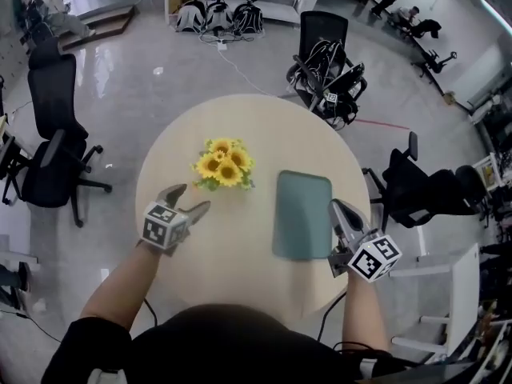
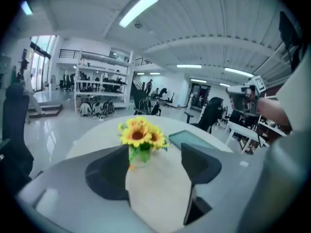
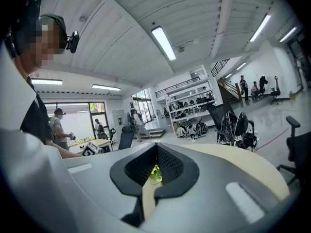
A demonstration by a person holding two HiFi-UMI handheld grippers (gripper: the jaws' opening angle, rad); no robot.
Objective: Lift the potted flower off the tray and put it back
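A small pot of yellow sunflowers (image 1: 224, 166) stands on the bare top of the round table (image 1: 240, 254), just left of the flat green tray (image 1: 302, 214), which has nothing on it. My left gripper (image 1: 190, 198) hovers near the table's left front, open and pointing at the potted flower (image 2: 141, 136), which is well beyond its fingertips. In the left gripper view the tray (image 2: 194, 139) lies right of the pot. My right gripper (image 1: 336, 206) hangs over the tray's right edge, shut and holding nothing. Between its pads (image 3: 167, 166) only a sliver of green leaves (image 3: 155, 174) shows.
Black office chairs stand on the floor around the table: one at the left (image 1: 52, 134), one behind it (image 1: 328, 62), one at the right (image 1: 424, 190). A white side table (image 1: 448, 294) is at the right front. Shelves with bags (image 1: 224, 14) line the back wall.
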